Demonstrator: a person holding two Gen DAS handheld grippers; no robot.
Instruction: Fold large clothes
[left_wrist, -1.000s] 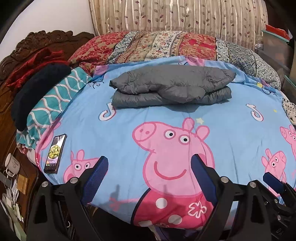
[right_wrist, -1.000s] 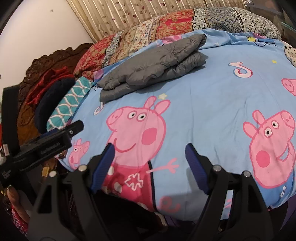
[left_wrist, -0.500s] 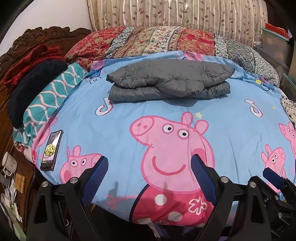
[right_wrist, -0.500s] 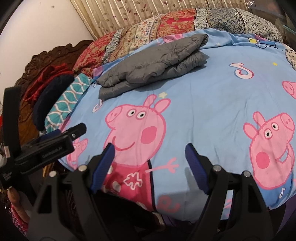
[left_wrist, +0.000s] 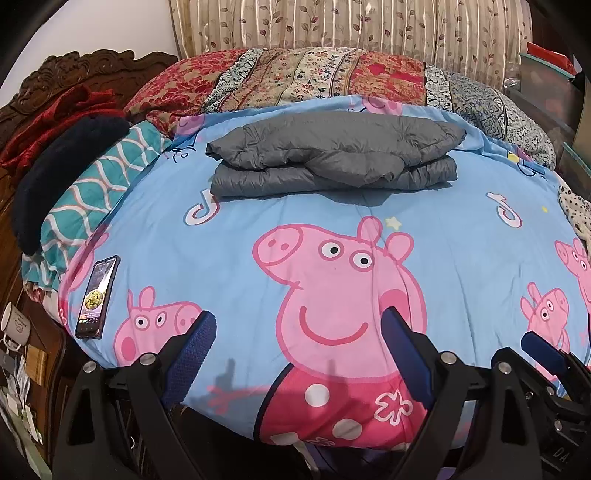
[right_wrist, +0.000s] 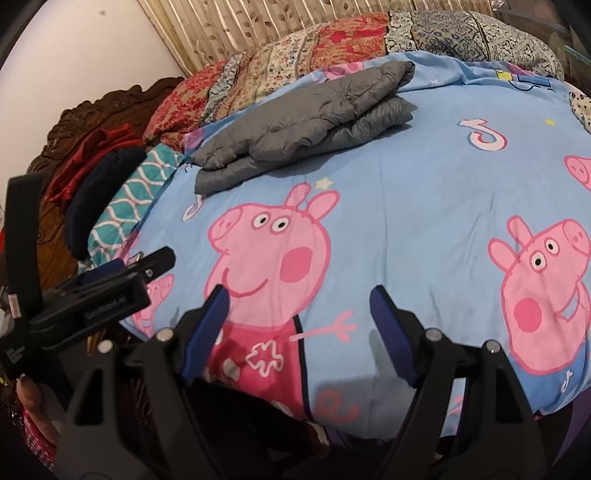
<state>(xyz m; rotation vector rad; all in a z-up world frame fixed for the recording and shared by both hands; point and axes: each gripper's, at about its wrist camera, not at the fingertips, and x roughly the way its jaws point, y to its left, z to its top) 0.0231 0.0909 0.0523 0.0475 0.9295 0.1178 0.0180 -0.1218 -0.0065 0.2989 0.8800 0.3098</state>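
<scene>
A grey puffy jacket (left_wrist: 332, 160) lies folded in a compact stack at the far side of the blue cartoon-pig bedsheet (left_wrist: 258, 221); it also shows in the right wrist view (right_wrist: 306, 122). My left gripper (left_wrist: 297, 328) is open and empty, held over the near edge of the bed, far from the jacket. My right gripper (right_wrist: 299, 306) is open and empty too, beside it over the near edge. The left gripper's body (right_wrist: 107, 291) shows at the left of the right wrist view.
A phone (left_wrist: 96, 297) lies at the sheet's near left edge. Patterned pillows (left_wrist: 314, 77) line the far side. A dark cushion (left_wrist: 55, 173), red cloth and a teal blanket lie by the carved headboard (left_wrist: 74, 74) on the left. A mug (left_wrist: 16, 323) stands on the side table.
Both grippers have drifted slightly, so the jacket sits a little lower and nearer in view. The jacket has not moved and both grippers stay open.
</scene>
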